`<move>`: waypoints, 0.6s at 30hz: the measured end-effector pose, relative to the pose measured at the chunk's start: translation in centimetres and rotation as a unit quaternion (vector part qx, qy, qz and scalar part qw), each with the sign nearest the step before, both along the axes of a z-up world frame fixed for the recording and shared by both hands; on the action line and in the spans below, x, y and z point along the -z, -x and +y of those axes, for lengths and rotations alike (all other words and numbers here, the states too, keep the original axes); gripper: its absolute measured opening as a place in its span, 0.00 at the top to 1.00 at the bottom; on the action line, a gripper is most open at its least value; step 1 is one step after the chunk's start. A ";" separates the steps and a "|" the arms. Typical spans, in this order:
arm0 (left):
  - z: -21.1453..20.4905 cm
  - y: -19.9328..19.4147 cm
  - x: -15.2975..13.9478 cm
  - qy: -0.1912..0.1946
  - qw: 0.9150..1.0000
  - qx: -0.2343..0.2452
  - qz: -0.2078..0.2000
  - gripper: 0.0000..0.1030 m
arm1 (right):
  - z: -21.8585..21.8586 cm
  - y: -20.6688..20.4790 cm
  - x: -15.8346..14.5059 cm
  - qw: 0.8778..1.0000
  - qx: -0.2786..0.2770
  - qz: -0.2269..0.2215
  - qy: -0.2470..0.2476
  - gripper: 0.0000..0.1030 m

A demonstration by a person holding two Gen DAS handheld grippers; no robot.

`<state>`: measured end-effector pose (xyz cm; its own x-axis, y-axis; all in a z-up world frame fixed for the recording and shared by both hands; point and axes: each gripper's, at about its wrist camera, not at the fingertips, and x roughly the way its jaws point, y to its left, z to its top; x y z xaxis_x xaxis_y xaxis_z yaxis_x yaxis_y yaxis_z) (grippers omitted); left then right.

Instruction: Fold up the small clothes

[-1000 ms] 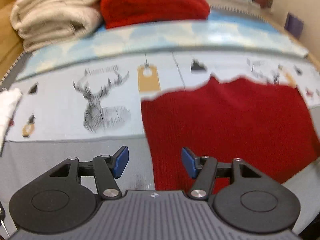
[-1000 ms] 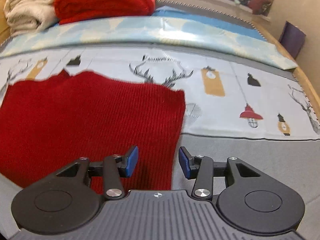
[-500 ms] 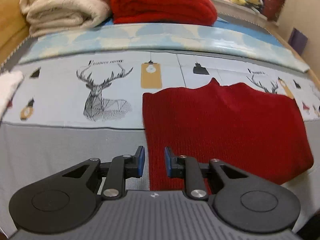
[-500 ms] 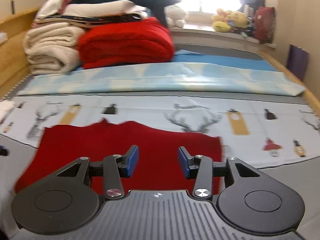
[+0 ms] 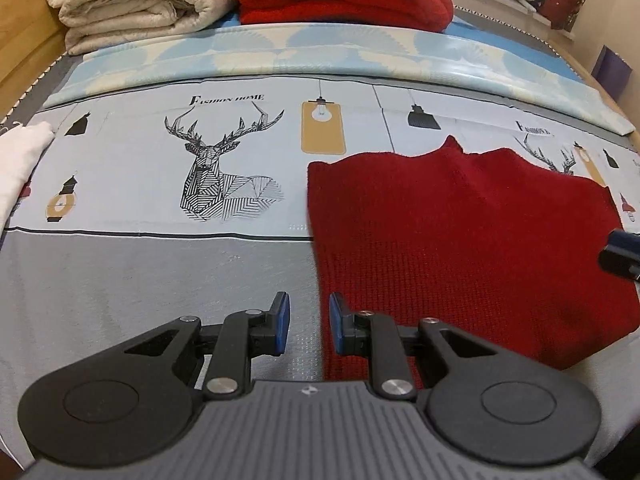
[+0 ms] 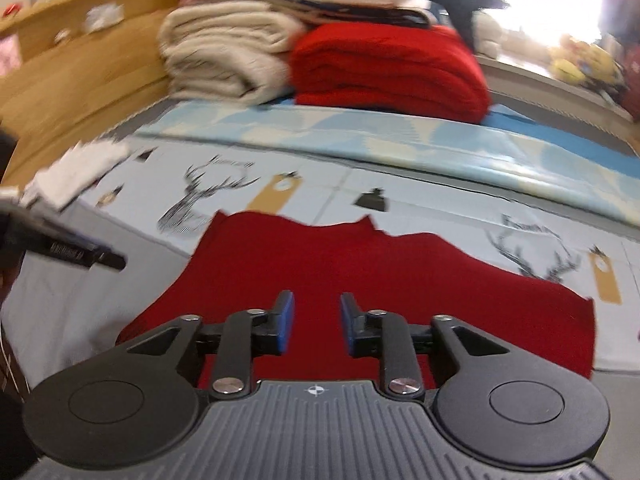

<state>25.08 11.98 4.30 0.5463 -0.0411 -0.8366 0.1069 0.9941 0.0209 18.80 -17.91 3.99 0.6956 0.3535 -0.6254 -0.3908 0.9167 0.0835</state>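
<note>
Red knit, left edge seemingly free

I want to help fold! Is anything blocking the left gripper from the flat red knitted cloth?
Nothing visible does. The left gripper hangs right at the near left edge of the flat red knitted cloth, with only bare grey bedsheet under it. Its fingers hold nothing.

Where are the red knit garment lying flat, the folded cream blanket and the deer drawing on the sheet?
red knit garment (image 5: pixel 472 240), left wrist view, middle of its flat body.
folded cream blanket (image 5: pixel 136 0), left wrist view, top folds.
deer drawing (image 5: pixel 218 176), left wrist view, the deer's chest.
</note>
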 end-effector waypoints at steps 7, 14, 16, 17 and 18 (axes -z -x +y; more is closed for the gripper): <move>0.3 -0.2 0.1 -0.001 1.000 -0.003 0.004 0.77 | 5.0 0.4 1.3 0.998 -0.063 0.001 0.025 0.69; 0.2 -0.6 0.4 -0.003 1.000 -0.010 0.010 0.77 | 9.8 1.8 2.8 0.990 -0.133 -0.010 0.053 0.58; 0.3 -0.6 0.4 -0.003 1.000 -0.012 0.012 0.76 | 11.0 2.3 3.3 0.986 -0.152 -0.011 0.063 0.53; 0.4 -0.7 0.4 -0.002 1.000 -0.012 0.012 0.76 | 11.6 2.5 3.6 0.984 -0.163 -0.011 0.070 0.52; 0.5 -0.7 0.4 -0.001 1.000 -0.013 0.013 0.76 | 12.1 2.6 3.9 0.982 -0.171 -0.010 0.073 0.49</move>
